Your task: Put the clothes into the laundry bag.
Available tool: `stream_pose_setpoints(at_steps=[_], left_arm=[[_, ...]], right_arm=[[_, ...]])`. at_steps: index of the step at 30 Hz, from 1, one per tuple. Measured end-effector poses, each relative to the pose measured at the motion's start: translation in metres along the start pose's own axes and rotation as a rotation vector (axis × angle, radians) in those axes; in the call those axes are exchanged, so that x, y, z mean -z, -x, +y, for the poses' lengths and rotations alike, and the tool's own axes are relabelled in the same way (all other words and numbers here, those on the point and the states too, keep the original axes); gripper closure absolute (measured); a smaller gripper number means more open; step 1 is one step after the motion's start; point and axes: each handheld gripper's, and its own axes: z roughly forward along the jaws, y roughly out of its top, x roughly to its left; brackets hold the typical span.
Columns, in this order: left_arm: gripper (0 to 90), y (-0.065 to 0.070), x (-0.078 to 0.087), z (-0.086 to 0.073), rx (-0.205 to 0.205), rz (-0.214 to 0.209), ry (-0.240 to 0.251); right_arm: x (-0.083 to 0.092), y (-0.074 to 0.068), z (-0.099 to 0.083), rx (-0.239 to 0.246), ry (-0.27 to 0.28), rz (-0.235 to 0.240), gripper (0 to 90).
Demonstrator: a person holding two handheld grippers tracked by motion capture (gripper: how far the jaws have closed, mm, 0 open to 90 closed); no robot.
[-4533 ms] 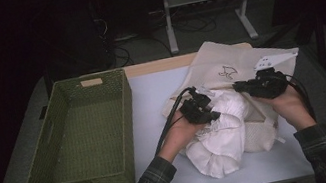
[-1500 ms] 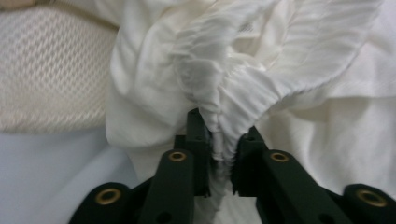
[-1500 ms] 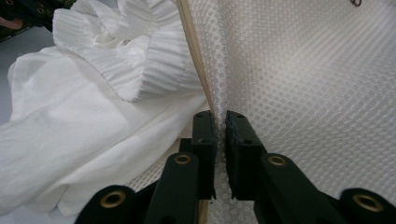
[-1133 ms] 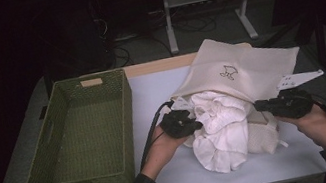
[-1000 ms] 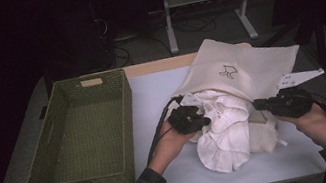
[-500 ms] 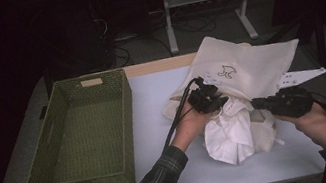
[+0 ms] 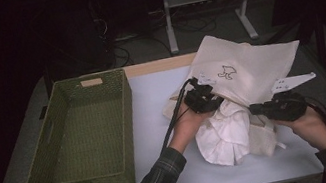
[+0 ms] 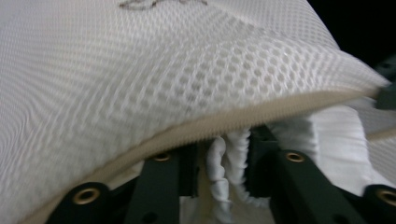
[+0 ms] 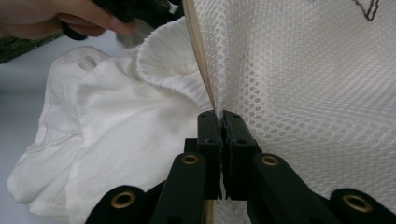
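Note:
A cream mesh bag [image 7: 247, 64] with a small drawing lies at the table's back right, its mouth toward me. A white garment [image 7: 222, 134] spills from that mouth onto the table. My left gripper [image 7: 201, 99] sits at the bag's mouth under the zip edge [image 8: 261, 112]; its jaws have just been opening, and a ruffled fold of the garment [image 8: 223, 163] hangs loose between them. My right gripper [image 7: 278, 106] is shut on the bag's zip edge [image 9: 201, 60], with mesh [image 9: 303, 93] to its right and the garment [image 9: 116, 130] to its left.
A green woven basket [image 7: 126, 108] stands on the left half of the white table [image 7: 151, 93], with nothing in it. Cables trail from both grippers. Beyond the table's far edge are a desk frame [image 7: 170, 24] and floor cables.
My left gripper moved right and away from me, from the garment's left side to the bag's mouth, pushing cloth in. Its jaws have parted. The right gripper has kept its place on the bag's edge.

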Motion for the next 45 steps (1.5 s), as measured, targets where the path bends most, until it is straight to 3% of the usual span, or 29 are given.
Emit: stream_pose_setpoints(at_steps=[8, 9, 13, 19, 22, 23, 27, 33, 35, 36, 38, 41, 43, 45], left_arm=[[42.7, -0.003, 0.036, -0.019, 0.005, -0.001, -0.021], [41.7, -0.004, 0.049, -0.024, 0.004, 0.004, -0.017], [41.6, -0.012, 0.073, -0.034, 0.021, 0.045, 0.011], [43.8, -0.032, 0.09, -0.043, 0.073, 0.132, 0.009], [44.0, -0.04, 0.09, -0.045, 0.094, 0.162, -0.002], [44.0, -0.048, 0.086, -0.048, 0.117, 0.197, -0.023], [43.6, -0.061, 0.075, -0.051, 0.157, 0.241, -0.041], [43.7, -0.08, 0.057, -0.058, 0.174, 0.319, -0.094], [43.8, -0.084, 0.055, -0.06, 0.191, 0.319, -0.093], [43.8, -0.088, 0.051, -0.062, 0.211, 0.306, -0.107], [43.9, -0.09, 0.044, -0.064, 0.214, 0.312, -0.133], [54.6, -0.094, 0.038, -0.069, 0.225, 0.305, -0.165], [71.5, -0.094, 0.037, -0.07, 0.231, 0.303, -0.172], [82.5, -0.094, 0.035, -0.074, 0.235, 0.292, -0.181]], right_arm=[[-0.002, -0.002, 0.0, 0.003, -0.006, 0.005, 86.4], [-0.002, -0.001, 0.0, 0.004, -0.006, 0.006, 86.4], [-0.001, -0.001, 0.0, 0.001, -0.004, 0.004, 86.2], [-0.002, 0.0, 0.0, -0.001, -0.01, 0.003, 86.0], [-0.002, 0.0, 0.0, -0.002, -0.01, 0.004, 86.0], [-0.002, 0.0, 0.0, -0.001, -0.01, 0.005, 85.9], [-0.002, 0.0, 0.0, 0.0, -0.009, 0.007, 85.9], [-0.001, 0.001, 0.0, 0.002, -0.005, 0.006, 85.9], [-0.001, 0.001, 0.0, 0.002, -0.005, 0.007, 85.9], [-0.001, 0.001, 0.0, 0.0, -0.008, 0.009, 85.9], [-0.001, 0.001, 0.0, 0.003, -0.008, 0.008, 85.6], [-0.001, 0.001, -0.001, 0.003, -0.009, 0.006, 85.1], [-0.001, 0.001, -0.001, 0.005, -0.007, 0.001, 82.9], [0.0, 0.0, -0.002, 0.0, -0.004, -0.006, 72.1]])
